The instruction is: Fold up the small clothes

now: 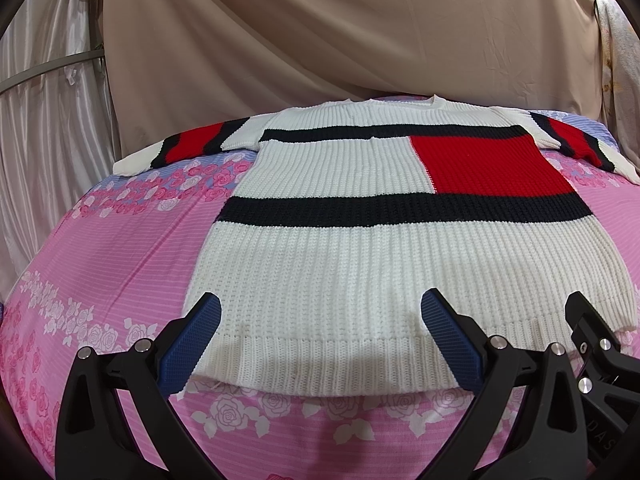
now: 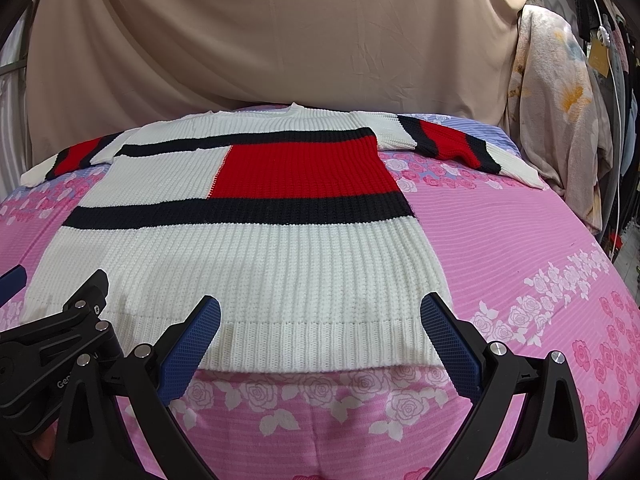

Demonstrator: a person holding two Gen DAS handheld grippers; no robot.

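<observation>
A white knit sweater (image 1: 360,264) with black stripes and a red block lies flat on the pink floral bedsheet (image 1: 120,248), sleeves spread out, hem nearest me. My left gripper (image 1: 320,308) is open and empty, hovering over the hem's left half. The sweater also shows in the right wrist view (image 2: 256,264). My right gripper (image 2: 320,308) is open and empty over the hem's right half. The right gripper's finger shows at the right edge of the left wrist view (image 1: 588,320).
A beige cloth (image 1: 320,40) hangs behind the bed. A floral blanket (image 2: 560,100) hangs at the right, with clothes and a cable beyond it. Silvery curtain (image 1: 48,100) at the left. The bedsheet (image 2: 520,260) extends right of the sweater.
</observation>
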